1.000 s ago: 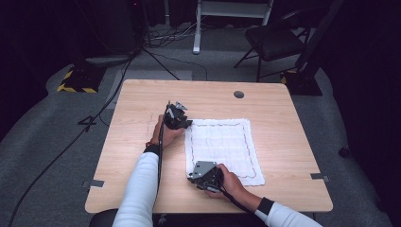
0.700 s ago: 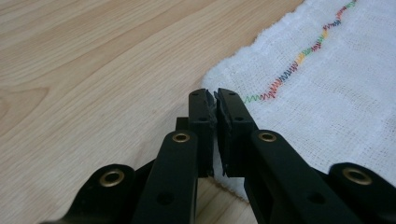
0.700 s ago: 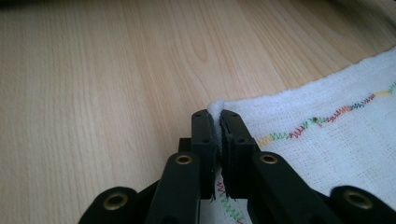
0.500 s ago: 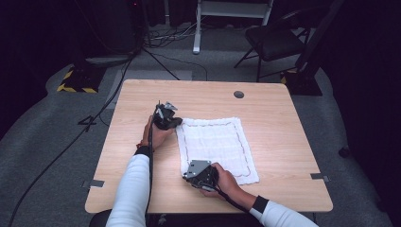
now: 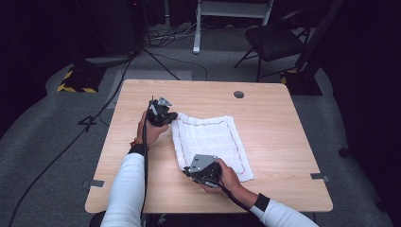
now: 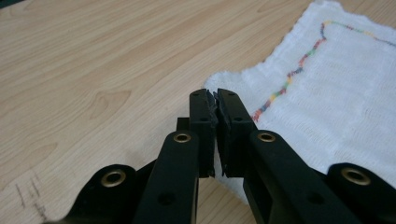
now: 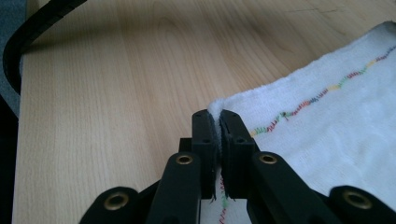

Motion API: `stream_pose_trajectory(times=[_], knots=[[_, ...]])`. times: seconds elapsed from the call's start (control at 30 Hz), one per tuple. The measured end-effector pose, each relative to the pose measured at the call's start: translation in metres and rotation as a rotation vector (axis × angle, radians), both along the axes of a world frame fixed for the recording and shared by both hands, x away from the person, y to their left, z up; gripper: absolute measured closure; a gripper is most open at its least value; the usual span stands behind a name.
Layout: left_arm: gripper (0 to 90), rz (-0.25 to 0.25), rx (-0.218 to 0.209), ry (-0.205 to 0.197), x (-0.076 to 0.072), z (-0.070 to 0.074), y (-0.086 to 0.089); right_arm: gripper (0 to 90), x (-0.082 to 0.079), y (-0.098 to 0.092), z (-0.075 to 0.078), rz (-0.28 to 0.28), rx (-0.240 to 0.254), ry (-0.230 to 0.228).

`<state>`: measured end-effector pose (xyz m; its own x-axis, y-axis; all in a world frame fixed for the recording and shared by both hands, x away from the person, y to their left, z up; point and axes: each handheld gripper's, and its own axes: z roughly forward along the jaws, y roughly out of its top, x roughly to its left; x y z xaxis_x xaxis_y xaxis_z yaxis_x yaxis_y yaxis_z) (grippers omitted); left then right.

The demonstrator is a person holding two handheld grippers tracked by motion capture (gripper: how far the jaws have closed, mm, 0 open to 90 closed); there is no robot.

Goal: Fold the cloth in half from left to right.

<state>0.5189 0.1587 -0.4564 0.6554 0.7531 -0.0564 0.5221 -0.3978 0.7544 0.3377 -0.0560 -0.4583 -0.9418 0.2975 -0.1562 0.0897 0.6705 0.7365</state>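
A white cloth (image 5: 213,142) with a multicoloured stitched border lies flat near the middle of the wooden table (image 5: 279,127). My left gripper (image 5: 171,117) is shut on the cloth's far left corner; in the left gripper view the cloth (image 6: 327,93) edge is pinched between the closed jaws of my left gripper (image 6: 215,95). My right gripper (image 5: 188,170) is shut on the near left corner. In the right gripper view a fold of the cloth (image 7: 336,116) pokes up between the tips of my right gripper (image 7: 215,113).
A round dark grommet (image 5: 239,94) sits in the table's far side. A black cable (image 7: 18,42) curves past the table's left edge. Beyond the table stand a dark chair (image 5: 279,42) and a white stand (image 5: 231,14); cables lie across the grey floor.
Both grippers have dragged the cloth to the left across the table, and its left edge now slants. Both stay shut on their corners.
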Motion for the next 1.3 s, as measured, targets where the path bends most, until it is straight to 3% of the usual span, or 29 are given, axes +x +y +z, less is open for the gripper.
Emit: stream_pose_trajectory(times=[0.2,0.33,0.73,1.03,1.3], knots=[[85.6,-0.024,-0.028,-0.024,0.001,0.007,-0.022,85.5,0.0,-0.021,0.011,-0.03,0.033,-0.001],[85.8,-0.052,-0.013,-0.043,0.003,0.012,-0.039,85.5,0.0,-0.038,0.016,-0.062,0.047,-0.006],[85.9,-0.109,-0.003,-0.054,0.013,0.018,-0.095,85.5,-0.006,-0.099,0.03,-0.157,0.079,-0.014],[86.0,-0.157,0.017,-0.067,0.017,0.019,-0.134,85.5,-0.003,-0.143,0.03,-0.253,0.077,-0.021],[85.9,-0.18,0.042,-0.071,0.021,0.017,-0.162,85.5,-0.001,-0.169,0.025,-0.318,0.063,-0.015]])
